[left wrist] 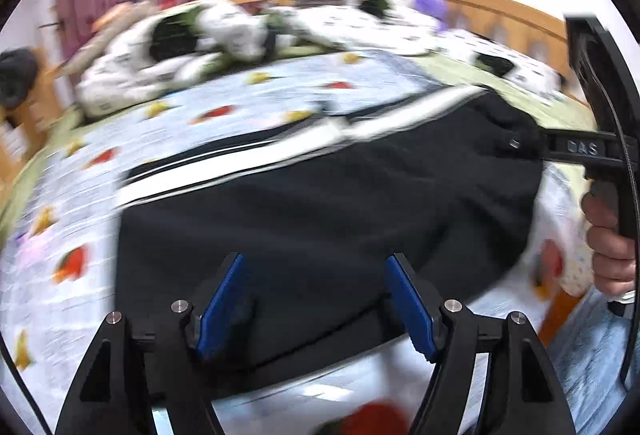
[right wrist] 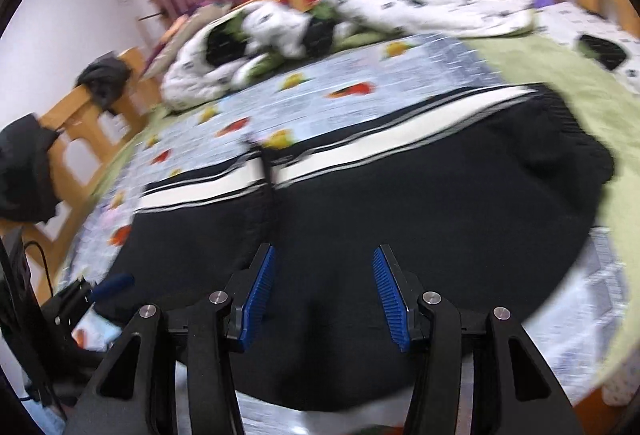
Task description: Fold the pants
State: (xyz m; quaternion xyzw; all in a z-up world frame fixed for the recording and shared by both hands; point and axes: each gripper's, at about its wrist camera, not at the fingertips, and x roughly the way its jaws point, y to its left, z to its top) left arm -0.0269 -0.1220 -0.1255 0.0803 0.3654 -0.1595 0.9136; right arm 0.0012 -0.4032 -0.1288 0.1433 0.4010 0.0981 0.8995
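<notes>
Lying black across the patterned bedsheet [right wrist: 360, 75], the pants [right wrist: 400, 195] run lengthwise left to right, striped edge toward the frame's top. Both the left gripper [left wrist: 316, 299] and right gripper [right wrist: 322, 295] hover spread and empty; the right looks nearer mid-cloth, though blur hampers judging.

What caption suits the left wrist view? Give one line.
Open left claw hovers over black pants with white stripes, spread on a patterned bedsheet.

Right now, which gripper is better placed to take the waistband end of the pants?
Probably the right. The right gripper, jaws open, has a finger at the waistband end of the black pants. The left gripper hangs open nearer the leg end.
</notes>
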